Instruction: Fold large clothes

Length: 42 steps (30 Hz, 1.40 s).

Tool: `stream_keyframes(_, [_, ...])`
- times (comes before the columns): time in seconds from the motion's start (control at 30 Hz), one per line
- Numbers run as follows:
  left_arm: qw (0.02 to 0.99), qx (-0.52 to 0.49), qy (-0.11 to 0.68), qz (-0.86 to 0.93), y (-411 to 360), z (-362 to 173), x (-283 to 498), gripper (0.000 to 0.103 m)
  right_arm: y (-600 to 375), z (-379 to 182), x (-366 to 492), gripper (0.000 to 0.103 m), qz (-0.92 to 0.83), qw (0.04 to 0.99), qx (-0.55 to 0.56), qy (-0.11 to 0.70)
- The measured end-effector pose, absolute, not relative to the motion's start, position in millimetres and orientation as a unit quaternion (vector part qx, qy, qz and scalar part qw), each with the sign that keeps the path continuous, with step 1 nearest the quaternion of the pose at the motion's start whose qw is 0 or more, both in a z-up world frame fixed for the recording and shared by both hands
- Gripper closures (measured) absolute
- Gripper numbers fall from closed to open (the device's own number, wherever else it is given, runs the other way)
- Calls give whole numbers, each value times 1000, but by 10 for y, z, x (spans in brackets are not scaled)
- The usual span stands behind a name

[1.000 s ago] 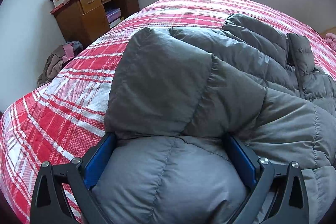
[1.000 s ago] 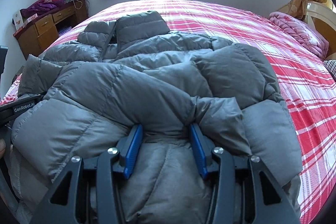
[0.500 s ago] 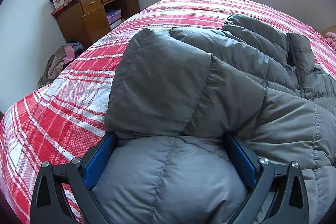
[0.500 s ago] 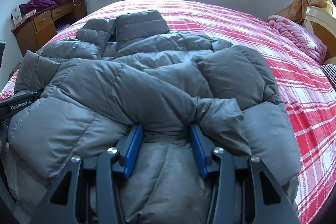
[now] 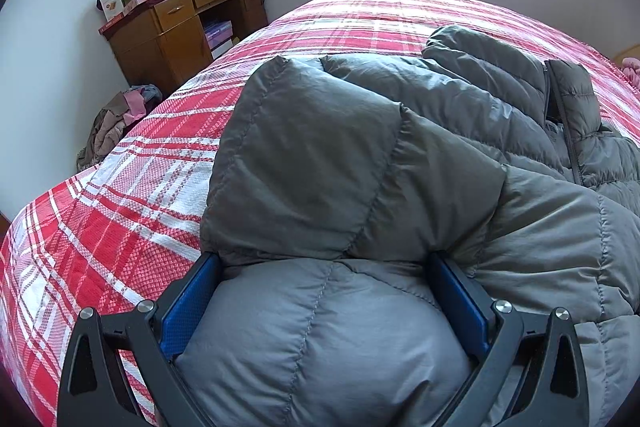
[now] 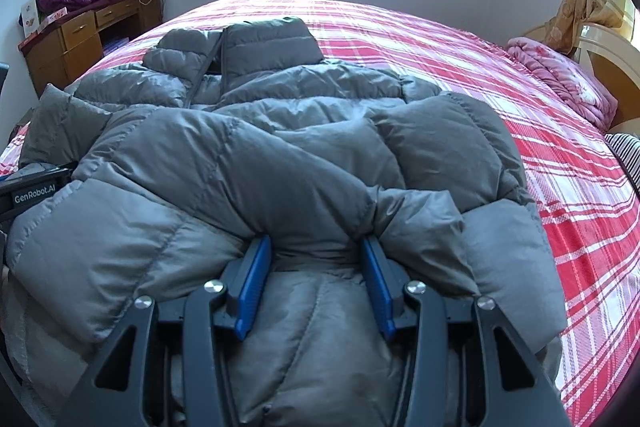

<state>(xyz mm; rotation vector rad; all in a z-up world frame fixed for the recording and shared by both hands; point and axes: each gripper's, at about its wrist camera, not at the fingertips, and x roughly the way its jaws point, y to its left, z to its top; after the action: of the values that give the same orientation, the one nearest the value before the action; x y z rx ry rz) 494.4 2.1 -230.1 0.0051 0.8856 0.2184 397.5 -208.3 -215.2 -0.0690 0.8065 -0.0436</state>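
Note:
A grey quilted down jacket (image 5: pixel 400 155) lies spread on the bed with its collar (image 6: pixel 268 47) toward the window and both sleeves folded across the body. In the left wrist view, my left gripper (image 5: pixel 324 261) is shut on the jacket's near edge. A thick bulge of padding fills the wide gap between its blue pads (image 5: pixel 188 303). My right gripper (image 6: pixel 315 241) is shut on a narrower bunch of the same near edge (image 6: pixel 316 307), further right on the jacket (image 6: pixel 280 163). The labelled housing of the left tool (image 6: pixel 34 193) shows at the far left of the right wrist view.
The bed wears a red and white plaid cover (image 5: pixel 132 195). A wooden desk (image 5: pixel 176 31) piled with boxes and purple cloth stands against the left wall, with a heap of clothes (image 5: pixel 116 123) on the floor. A pink quilt (image 6: pixel 560 75) lies by the headboard on the right.

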Motion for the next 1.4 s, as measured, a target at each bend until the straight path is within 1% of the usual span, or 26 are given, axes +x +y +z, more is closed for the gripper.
stream_keyframes(0.2, [893,-11,441,84,70,-2249,4979,1,-2084,-2141,3986,53,-17,917,-32,396])
stream_keyframes(0.3, [886,-9,459,66,103,-2021,4929,1,-2085,-2094,4004,51,-3,911,-44,409])
stream_keyframes(0.33, [892,-18,448,51,122,-1880,4886,1,-2093,-2052,4007,46,8,906,-47,421])
stream_keyframes(0.37, [898,-21,437,40,133,-1779,4866,1,-2109,-2001,4016,35,22,901,-44,431])
stream_keyframes(0.4, [910,-20,414,27,138,-1587,4857,1,-2139,-1920,4014,27,41,897,-35,438])
stream_keyframes(0.43, [913,-18,406,24,138,-1508,4874,1,-2177,-1816,4006,12,58,900,-25,432])
stream_keyframes(0.47, [917,-14,398,22,124,-1385,4969,1,-2209,-1703,4010,6,60,906,-25,417])
stream_keyframes(0.57, [917,-10,398,28,47,-1270,5363,1,-2277,-1449,4181,5,45,920,-33,388])
stream_keyframes(0.7, [905,-33,423,35,-39,-1345,5894,1,-2319,-1299,4757,5,37,916,-5,400])
stream_keyframes(0.8, [898,-53,434,36,-91,-1379,6228,1,-2311,-1292,5133,5,28,914,2,406])
stream_keyframes(1.0, [889,-62,453,32,-252,-1441,6854,1,-2257,-1277,5825,5,12,910,22,414])
stream_keyframes(1.1, [884,-70,462,28,-295,-1540,7030,1,-2188,-1283,6104,5,7,908,27,419])
stream_keyframes(1.27, [875,-66,480,11,-406,-1761,7193,1,-2061,-1430,6496,4,6,897,2,442])
stream_keyframes(1.3, [875,-56,482,3,-438,-1819,7173,4,-2060,-1485,6560,5,2,893,-7,450])
stream_keyframes(1.33, [877,-52,478,-7,-453,-1841,7131,23,-2062,-1540,6593,6,0,889,-14,459])
stream_keyframes(1.37, [876,-54,479,-29,-461,-1859,7095,39,-2077,-1611,6602,22,9,881,-15,472])
stream_keyframes(1.4, [871,-56,487,-48,-460,-1866,7072,66,-2103,-1647,6576,37,27,876,-8,482])
